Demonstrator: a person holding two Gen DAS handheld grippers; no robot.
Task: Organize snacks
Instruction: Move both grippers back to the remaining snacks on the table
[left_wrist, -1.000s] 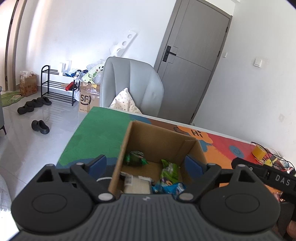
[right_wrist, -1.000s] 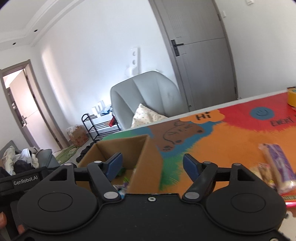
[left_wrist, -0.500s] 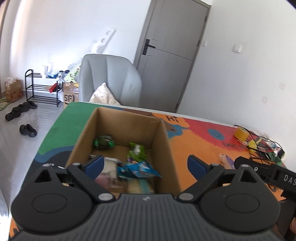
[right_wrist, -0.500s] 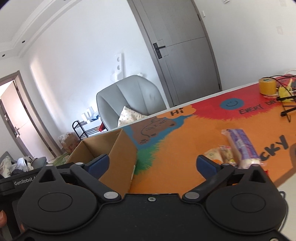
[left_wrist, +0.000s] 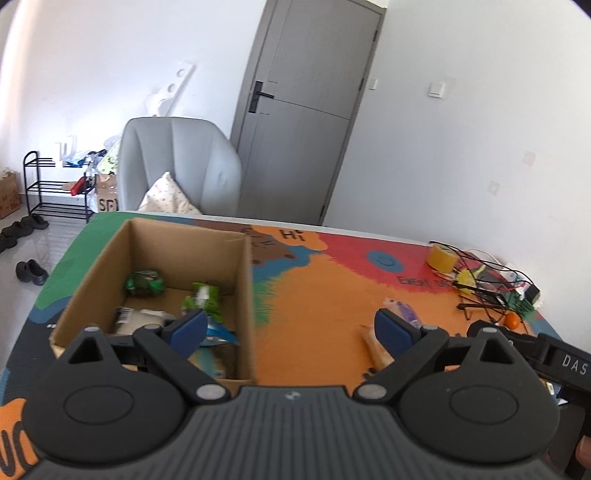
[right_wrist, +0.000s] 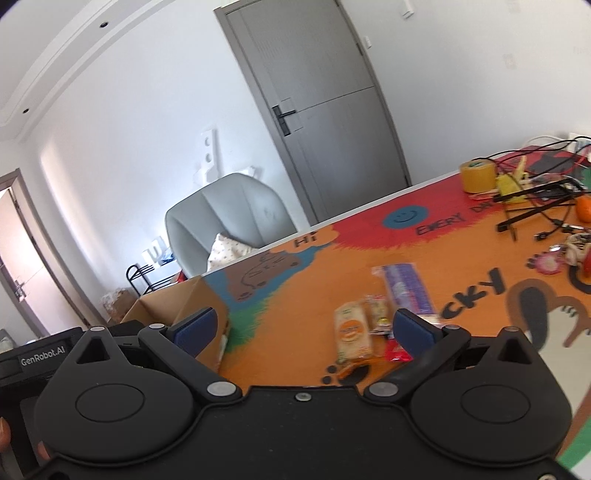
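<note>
An open cardboard box (left_wrist: 243, 295) stands on the colourful table mat at the left and holds several snack packets, among them a green one (left_wrist: 144, 283). The box also shows in the right wrist view (right_wrist: 201, 308). My left gripper (left_wrist: 290, 326) is open and empty above the box's right wall. My right gripper (right_wrist: 303, 326) is open and empty above loose snacks on the mat: a beige and orange packet (right_wrist: 352, 334), a purple packet (right_wrist: 406, 286) and a red one (right_wrist: 397, 350). The purple packet also shows in the left wrist view (left_wrist: 404, 312).
A yellow tape roll (right_wrist: 478, 177), tangled cables (right_wrist: 539, 206) and an orange fruit (right_wrist: 583, 208) crowd the mat's far right. A grey armchair (left_wrist: 177, 166) with a cushion stands behind the table. A shoe rack (left_wrist: 55, 188) and a grey door (left_wrist: 306, 110) lie beyond.
Both grippers have swung to the right, away from the box toward the loose snacks. The right gripper's fingers have opened wider. The box has shifted left in both views.
</note>
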